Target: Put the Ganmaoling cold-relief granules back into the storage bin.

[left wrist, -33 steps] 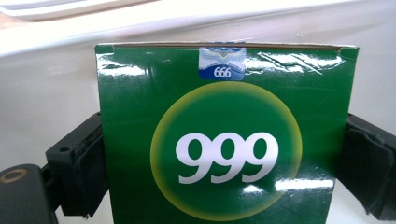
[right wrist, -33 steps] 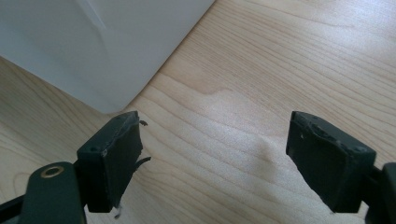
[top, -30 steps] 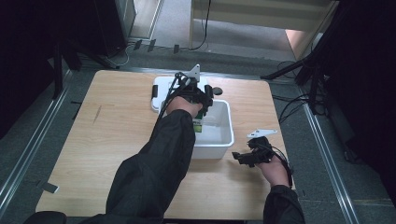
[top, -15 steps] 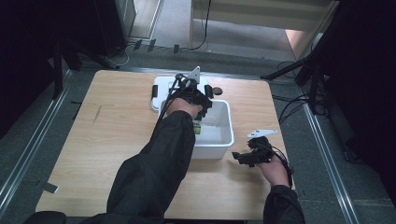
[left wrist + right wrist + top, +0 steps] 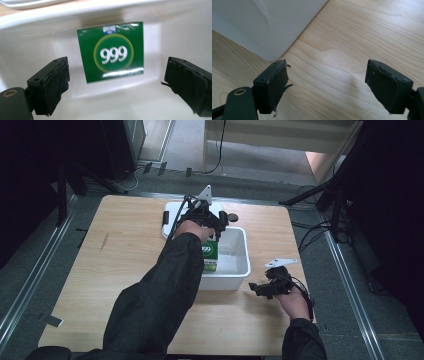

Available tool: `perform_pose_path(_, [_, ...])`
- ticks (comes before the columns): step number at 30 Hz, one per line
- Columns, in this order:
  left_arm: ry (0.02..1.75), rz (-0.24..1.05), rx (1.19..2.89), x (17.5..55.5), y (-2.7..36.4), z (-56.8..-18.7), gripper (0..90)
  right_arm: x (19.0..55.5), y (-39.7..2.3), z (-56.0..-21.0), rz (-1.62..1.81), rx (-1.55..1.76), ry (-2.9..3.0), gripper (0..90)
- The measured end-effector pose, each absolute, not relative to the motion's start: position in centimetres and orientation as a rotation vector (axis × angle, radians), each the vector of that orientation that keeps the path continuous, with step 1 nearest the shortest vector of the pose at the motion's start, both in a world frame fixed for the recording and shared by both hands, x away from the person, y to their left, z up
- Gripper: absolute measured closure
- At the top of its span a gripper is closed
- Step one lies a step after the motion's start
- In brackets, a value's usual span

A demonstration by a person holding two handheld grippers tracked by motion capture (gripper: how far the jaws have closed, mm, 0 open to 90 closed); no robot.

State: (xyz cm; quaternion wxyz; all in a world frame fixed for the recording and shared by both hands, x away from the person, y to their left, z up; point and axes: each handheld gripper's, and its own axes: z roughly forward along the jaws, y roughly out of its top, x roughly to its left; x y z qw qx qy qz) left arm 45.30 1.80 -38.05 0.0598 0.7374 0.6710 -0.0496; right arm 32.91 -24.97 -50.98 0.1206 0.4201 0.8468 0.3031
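A green box marked "999" stands inside the white bin at mid-table. My left gripper hangs over the bin's far side and points down into it. In the left gripper view the green box lies against the bin's floor, framed between the jaws of my left gripper. Those jaws have just been closing a little, but both pads stand well clear of the box. My right gripper rests open over bare wood just off the bin's near right corner, with nothing between its jaws.
A white tray with a black handle lies behind the bin, with a small dark round object to its right. The wooden table has open surface to the left and in front. Metal rails and black stands surround the table.
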Motion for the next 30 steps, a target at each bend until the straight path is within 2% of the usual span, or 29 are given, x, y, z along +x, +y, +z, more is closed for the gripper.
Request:
perform_pose_path(8, [1.929,-0.122,2.254,45.0,1.9,-34.6,6.6,32.9,-24.9,-51.0,0.879,1.22,2.478,18.5])
perform_pose_path(17, [1.826,-0.083,2.29,44.4,3.3,-33.2,6.6,32.7,-25.0,-51.1,0.878,1.219,2.479,18.5])
perform_pose_path(30, [1.783,-0.051,2.262,43.8,8.1,-32.3,6.6,32.6,-25.1,-51.1,0.865,1.23,2.479,18.5])
